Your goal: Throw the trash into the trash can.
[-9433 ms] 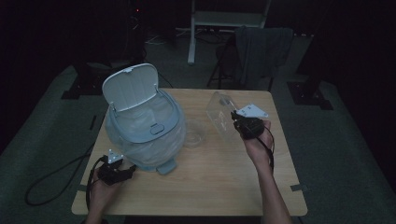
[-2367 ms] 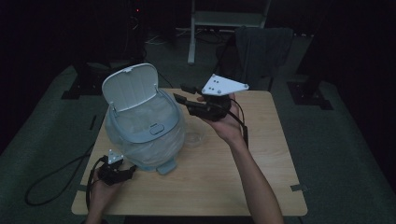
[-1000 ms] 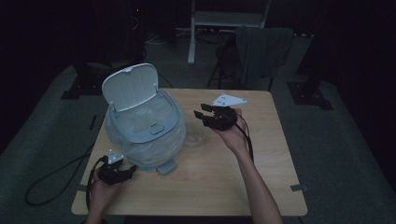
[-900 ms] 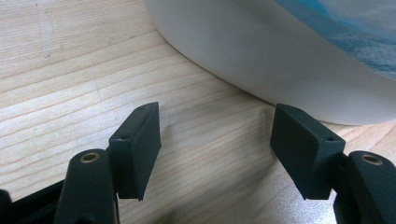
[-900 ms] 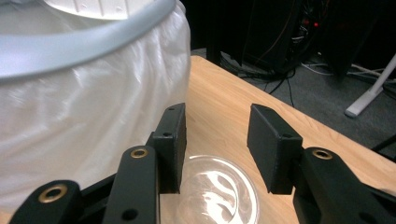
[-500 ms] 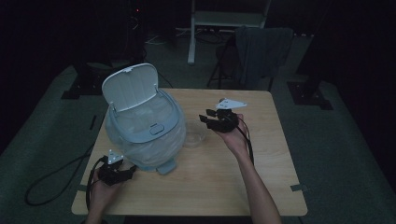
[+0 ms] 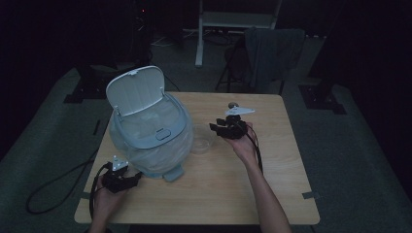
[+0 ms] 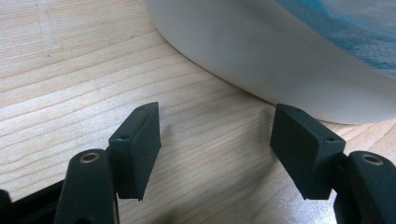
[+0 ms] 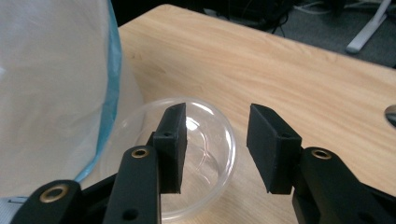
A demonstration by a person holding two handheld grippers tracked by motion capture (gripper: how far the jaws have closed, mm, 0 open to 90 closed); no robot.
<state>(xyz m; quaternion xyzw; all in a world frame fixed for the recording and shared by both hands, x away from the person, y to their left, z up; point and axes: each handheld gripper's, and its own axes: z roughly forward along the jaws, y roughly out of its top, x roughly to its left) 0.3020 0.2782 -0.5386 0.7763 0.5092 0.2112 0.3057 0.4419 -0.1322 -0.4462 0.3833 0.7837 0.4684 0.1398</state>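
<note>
Right claw [image 9: 215,149] has been lowered from above the lidded bin [image 7: 148,133] toward the clear plastic bowl [image 9: 187,158] on the table [image 7: 272,160]; jaws spread, empty. Pickup judged imminent. Left claw [image 8: 217,149] spread, unmoved.

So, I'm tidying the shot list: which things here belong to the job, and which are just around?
In the job:
- clear bowl, under the right hand-held gripper, jaws open
- lidded bin, lid up
- left hand-held gripper, open, beside the bin

Just around:
- table
- chair behind the table
</note>
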